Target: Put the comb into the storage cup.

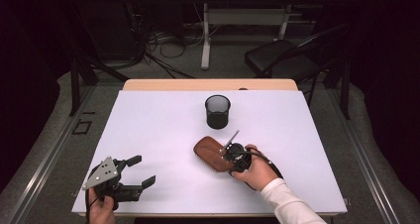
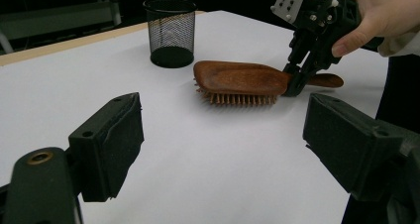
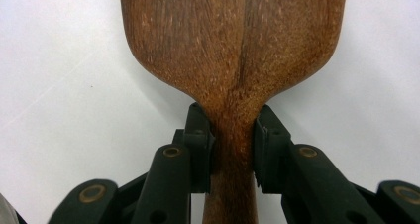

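A brown wooden hairbrush (image 1: 208,152) lies bristles down on the white table (image 1: 163,130), a little right of the middle. My right gripper (image 1: 228,157) is shut on the brush's narrow neck, where the handle meets the head. In the right gripper view both pads (image 3: 200,144) press the sides of the hairbrush (image 3: 233,35). The left gripper view shows the hairbrush (image 2: 237,78) side-on, with the right gripper (image 2: 293,84) coming down on its handle. My left gripper (image 1: 143,170) stands open near the front left corner, nothing between its fingers (image 2: 114,140).
A black mesh pen cup (image 1: 217,111) stands upright behind the brush, towards the table's far side, and appears as the mesh cup (image 2: 170,30) in the left gripper view. A black chair (image 1: 282,58) and a second desk with cables stand beyond the table.
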`<state>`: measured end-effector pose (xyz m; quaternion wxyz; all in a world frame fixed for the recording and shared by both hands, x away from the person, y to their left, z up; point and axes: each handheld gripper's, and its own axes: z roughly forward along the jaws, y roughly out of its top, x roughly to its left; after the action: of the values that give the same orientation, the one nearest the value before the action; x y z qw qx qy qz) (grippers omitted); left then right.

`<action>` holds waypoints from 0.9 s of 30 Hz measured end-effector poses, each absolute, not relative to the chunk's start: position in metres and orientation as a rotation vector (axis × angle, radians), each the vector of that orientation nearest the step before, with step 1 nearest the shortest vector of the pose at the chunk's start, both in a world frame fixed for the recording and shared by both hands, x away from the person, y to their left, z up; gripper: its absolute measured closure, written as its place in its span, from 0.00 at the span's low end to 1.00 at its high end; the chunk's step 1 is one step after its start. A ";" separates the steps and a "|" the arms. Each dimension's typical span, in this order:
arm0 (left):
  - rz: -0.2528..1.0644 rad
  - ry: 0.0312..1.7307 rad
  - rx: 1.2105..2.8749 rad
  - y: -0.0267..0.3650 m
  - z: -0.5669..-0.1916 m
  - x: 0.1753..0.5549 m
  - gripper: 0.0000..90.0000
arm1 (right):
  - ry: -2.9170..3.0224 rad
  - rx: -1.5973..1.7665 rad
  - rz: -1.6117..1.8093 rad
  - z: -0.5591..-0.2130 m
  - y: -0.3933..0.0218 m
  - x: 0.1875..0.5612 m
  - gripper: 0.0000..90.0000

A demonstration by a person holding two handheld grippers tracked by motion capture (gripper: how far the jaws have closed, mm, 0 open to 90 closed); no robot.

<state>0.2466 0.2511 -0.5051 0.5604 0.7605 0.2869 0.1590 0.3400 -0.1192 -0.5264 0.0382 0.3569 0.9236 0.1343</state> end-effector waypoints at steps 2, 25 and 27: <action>0.374 0.677 1.790 0.251 -0.505 0.247 0.18 | 2.829 1.089 0.417 -0.526 -0.119 0.339 0.81; 0.377 0.682 1.794 0.251 -0.506 0.247 0.18 | 2.783 1.071 0.556 -0.525 -0.126 0.332 0.81; 0.376 0.683 1.793 0.251 -0.506 0.247 0.18 | 2.771 1.075 0.572 -0.524 -0.126 0.332 0.81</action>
<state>0.2469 0.2506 -0.5058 0.5590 0.7604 0.2896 0.1593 0.3316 -0.1260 -0.5241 0.0574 0.3544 0.9140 0.1888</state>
